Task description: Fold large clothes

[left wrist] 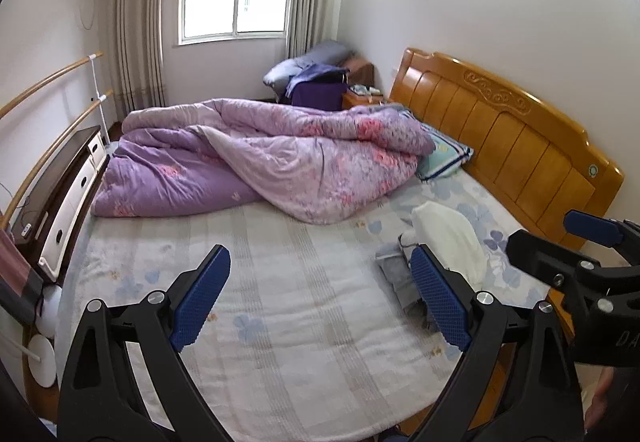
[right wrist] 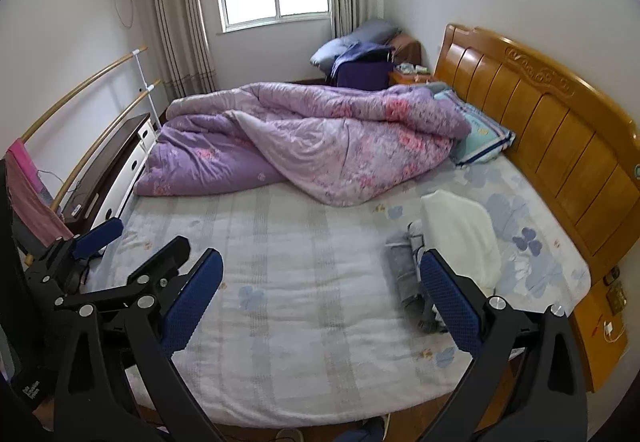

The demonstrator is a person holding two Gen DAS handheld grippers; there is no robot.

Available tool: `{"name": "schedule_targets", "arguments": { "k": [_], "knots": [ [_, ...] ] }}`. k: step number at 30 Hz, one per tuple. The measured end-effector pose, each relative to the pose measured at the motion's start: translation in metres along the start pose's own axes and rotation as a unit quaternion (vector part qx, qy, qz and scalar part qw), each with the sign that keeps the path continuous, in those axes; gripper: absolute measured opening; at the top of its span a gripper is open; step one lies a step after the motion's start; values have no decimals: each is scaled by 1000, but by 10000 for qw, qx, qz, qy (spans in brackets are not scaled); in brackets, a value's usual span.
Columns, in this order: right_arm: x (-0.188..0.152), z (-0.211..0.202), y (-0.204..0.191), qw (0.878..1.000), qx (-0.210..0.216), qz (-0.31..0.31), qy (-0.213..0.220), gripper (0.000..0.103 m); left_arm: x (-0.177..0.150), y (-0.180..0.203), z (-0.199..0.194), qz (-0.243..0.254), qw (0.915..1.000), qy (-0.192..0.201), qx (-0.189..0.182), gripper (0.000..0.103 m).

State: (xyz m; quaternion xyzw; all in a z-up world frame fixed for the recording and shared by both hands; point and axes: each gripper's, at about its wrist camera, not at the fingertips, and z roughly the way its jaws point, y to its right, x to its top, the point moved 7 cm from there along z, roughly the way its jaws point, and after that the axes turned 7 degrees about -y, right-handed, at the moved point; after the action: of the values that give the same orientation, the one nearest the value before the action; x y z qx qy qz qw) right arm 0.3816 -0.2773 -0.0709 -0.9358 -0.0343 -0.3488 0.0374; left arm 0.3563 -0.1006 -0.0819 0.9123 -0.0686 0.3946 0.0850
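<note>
A folded white garment lies on the bed's right side near the headboard. A crumpled grey garment lies just left of it. My left gripper is open and empty above the near part of the pale floral bedsheet. My right gripper is open and empty above the same sheet; its right finger sits in front of the grey garment. Each gripper shows at the edge of the other's view, the right one, the left one.
A bunched purple floral quilt fills the bed's far half. A teal pillow lies by the wooden headboard. A dresser and wall rails stand left. A bedside table is right.
</note>
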Motion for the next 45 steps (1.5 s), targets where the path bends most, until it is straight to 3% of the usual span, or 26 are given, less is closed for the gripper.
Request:
{"name": "schedule_targets", "arguments": {
  "k": [13,45],
  "knots": [
    [11,-33,8,9991,14,18,419,95,20,-4,-45,-127,9986,514,11,94],
    [12,-37,6,9987,48,14,509,95,20,0,-51,-111,9983,565,-18,94]
  ]
}}
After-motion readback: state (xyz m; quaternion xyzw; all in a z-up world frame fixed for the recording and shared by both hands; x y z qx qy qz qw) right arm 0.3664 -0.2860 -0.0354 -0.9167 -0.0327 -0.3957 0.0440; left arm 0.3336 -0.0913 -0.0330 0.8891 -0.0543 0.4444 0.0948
